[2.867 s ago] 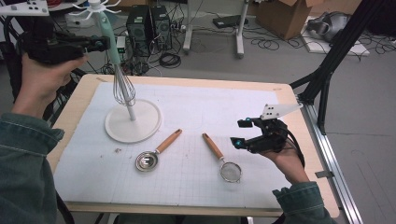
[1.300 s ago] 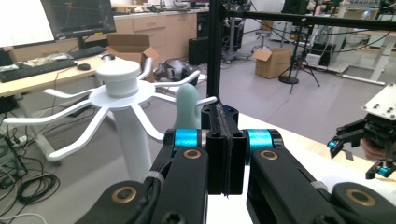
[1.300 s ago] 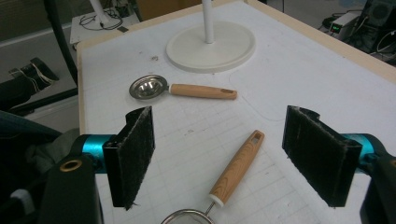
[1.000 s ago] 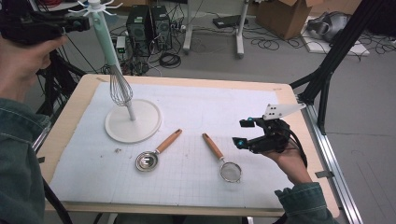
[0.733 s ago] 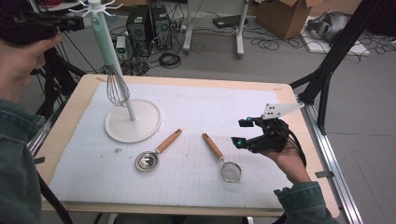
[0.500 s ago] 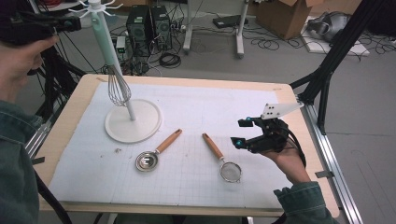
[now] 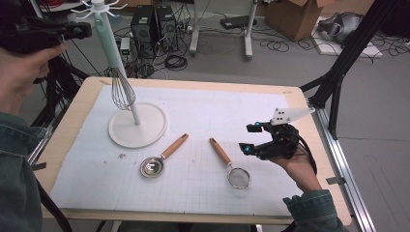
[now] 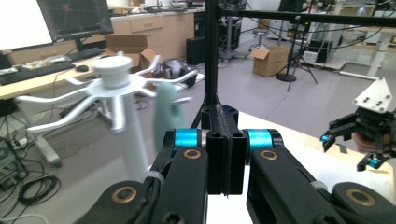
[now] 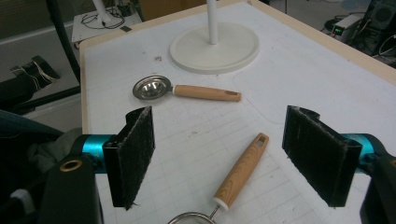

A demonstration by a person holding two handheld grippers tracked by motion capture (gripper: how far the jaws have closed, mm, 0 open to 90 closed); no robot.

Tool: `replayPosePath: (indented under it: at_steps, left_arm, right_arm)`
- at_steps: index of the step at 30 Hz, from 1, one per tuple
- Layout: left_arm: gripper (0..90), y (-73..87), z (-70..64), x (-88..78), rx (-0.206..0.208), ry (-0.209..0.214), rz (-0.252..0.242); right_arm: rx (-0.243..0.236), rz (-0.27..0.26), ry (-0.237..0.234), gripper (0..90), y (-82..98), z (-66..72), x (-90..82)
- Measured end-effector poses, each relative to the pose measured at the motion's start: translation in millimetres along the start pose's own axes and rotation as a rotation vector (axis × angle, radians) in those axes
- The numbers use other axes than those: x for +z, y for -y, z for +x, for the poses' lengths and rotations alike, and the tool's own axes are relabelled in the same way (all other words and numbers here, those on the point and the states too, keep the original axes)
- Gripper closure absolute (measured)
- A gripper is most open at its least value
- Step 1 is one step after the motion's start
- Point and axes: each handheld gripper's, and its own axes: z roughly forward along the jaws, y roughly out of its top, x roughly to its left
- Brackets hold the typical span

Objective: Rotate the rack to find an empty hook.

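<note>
A wire whisk (image 7: 122, 92) with a mint handle (image 8: 166, 116) hangs from the white hook rack (image 7: 99, 7), whose round base (image 7: 138, 124) stands on the table's left. My left gripper (image 7: 82, 31) is raised at the far left, level with the rack's top. Its jaws are pressed together on nothing (image 8: 224, 154). My right gripper (image 7: 245, 137) hovers open over the table's right side. In front of its pads (image 9: 135, 154) lies a small strainer with a wooden handle (image 7: 232, 166) (image 9: 240, 172). A metal scoop with a wooden handle (image 7: 162, 157) (image 9: 187, 89) lies nearer the base (image 9: 215, 46).
A white grid mat (image 7: 203, 111) covers the wooden table. Beyond the far edge, computer towers (image 7: 152, 21) and cables sit on the floor. A black frame leg (image 7: 338, 72) rises at the right corner. My right gripper (image 8: 369, 135) appears far off in the left gripper view.
Since the earliest frame my left hand has lifted up and to the left, away from the whisk's handle. Over the last second it has barely shifted. The right gripper has stayed put.
</note>
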Motion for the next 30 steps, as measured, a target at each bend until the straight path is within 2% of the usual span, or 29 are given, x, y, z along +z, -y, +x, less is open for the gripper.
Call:
replayPosePath:
  at_steps: [4,7,15,20,25,30]
  left_arm:
    - [89.7,-1.6,-6.4,4.8,0.000,0.015,-0.013]
    - [89.7,-3.4,-9.7,11.3,0.005,0.011,-0.007]
    - [89.7,-4.4,-8.8,26.2,-0.010,0.023,-0.014]
    - [89.7,-3.3,-6.5,33.9,-0.017,0.005,-0.003]
    - [89.7,-3.4,-2.7,35.9,-0.038,-0.010,-0.013]
    - [89.7,-5.0,-1.4,34.0,-0.030,-0.029,-0.011]
  right_arm:
    - [0.006,-0.001,0.007,24.6,2.0,-0.6,-2.6]
    - [0.009,-0.002,0.013,24.4,3.2,-1.2,-5.0]
    - [0.012,-0.013,0.025,23.5,6.1,-2.5,-9.7]
    - [0.012,-0.020,0.025,23.5,6.2,-3.4,-9.5]
    - [0.010,-0.018,0.021,23.5,5.8,-2.8,-9.6]
    - [0.007,-0.025,0.023,23.4,5.3,-2.9,-10.7]
